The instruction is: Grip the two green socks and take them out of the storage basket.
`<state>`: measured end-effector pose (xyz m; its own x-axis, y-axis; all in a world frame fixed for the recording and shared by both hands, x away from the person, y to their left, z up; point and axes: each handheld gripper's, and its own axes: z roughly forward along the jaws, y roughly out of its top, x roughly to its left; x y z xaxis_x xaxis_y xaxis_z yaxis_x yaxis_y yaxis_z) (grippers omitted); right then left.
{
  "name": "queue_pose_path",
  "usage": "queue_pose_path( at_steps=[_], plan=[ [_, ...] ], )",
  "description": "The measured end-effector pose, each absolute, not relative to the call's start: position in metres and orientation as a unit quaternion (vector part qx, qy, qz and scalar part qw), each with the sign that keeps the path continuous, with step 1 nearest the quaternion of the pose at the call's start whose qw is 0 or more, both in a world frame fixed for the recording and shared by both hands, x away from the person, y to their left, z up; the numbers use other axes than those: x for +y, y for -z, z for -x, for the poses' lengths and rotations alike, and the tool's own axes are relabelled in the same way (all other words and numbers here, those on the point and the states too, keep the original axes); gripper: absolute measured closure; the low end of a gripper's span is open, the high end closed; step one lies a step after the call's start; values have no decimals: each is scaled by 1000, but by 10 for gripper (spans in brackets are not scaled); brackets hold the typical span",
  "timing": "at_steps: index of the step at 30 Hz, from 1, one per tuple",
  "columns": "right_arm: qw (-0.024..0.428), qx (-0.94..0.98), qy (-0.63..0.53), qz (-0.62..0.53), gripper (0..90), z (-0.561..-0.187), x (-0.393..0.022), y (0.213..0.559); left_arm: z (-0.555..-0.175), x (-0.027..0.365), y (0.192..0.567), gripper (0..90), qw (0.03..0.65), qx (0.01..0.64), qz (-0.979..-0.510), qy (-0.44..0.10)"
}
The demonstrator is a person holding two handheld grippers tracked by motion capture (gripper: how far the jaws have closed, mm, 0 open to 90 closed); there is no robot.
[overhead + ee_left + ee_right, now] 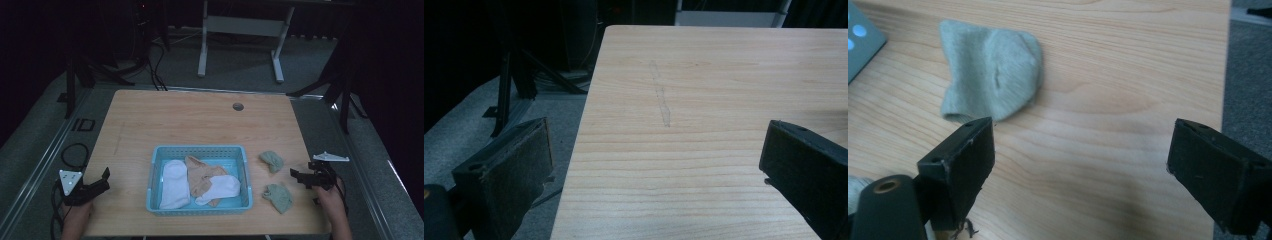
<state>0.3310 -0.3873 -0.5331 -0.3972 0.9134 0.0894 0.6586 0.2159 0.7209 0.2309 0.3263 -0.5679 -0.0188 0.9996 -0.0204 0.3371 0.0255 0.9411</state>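
Note:
A blue plastic basket (200, 149) stands at the front middle of the wooden table and holds a white sock (175, 184), a tan sock (200, 175) and a second white sock (222, 187). Two green socks lie on the table to its right, one farther back (272, 161) and one nearer (279, 196). My right gripper (295, 176) hovers at the table's right edge beside them, open and empty. In the right gripper view the farther green sock (990, 70) lies just beyond the open right gripper (1083, 150). My left gripper (106, 179) rests open at the front left edge.
The left gripper view has the open left gripper (659, 150) over bare wood (704, 75) by the table's left edge, with dark stand legs (509, 80) on the floor beyond. A round cable hole (238, 106) sits at the back. A corner of the basket (860, 35) shows in the right gripper view.

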Motion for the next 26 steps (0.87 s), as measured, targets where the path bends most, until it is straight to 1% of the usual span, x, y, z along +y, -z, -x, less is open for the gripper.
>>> queue_pose_path(
  at_steps=[3, 6, 7, 11, 13, 14, 17, 22, 26],
  plan=[
    [212, 735, -358, -536, 114, -319, -395, 542, -231, 326, 568, 4, 409, 587, -569, -405],
    [216, 723, -368, -543, 115, -313, -399, 546, -231, 326, 568, 4, 409, 588, -569, -405],
    [237, 715, -366, -547, 115, -307, -401, 549, -231, 326, 568, 4, 409, 588, -569, -405],
    [266, 701, -359, -556, 115, -299, -405, 555, -231, 326, 568, 4, 409, 588, -569, -405],
    [260, 694, -365, -564, 115, -298, -409, 556, -231, 326, 568, 4, 409, 588, -569, -405],
    [265, 687, -371, -566, 115, -296, -411, 556, -231, 326, 568, 4, 408, 587, -569, -405],
    [297, 673, -375, -564, 125, -290, -410, 557, -231, 326, 568, 3, 409, 588, -569, -404],
    [306, 678, -364, -561, 130, -290, -406, 558, -231, 327, 568, 4, 410, 587, -569, -404],
    [298, 682, -364, -560, 131, -290, -407, 560, -231, 327, 568, 3, 410, 587, -569, -404]
  ],
)
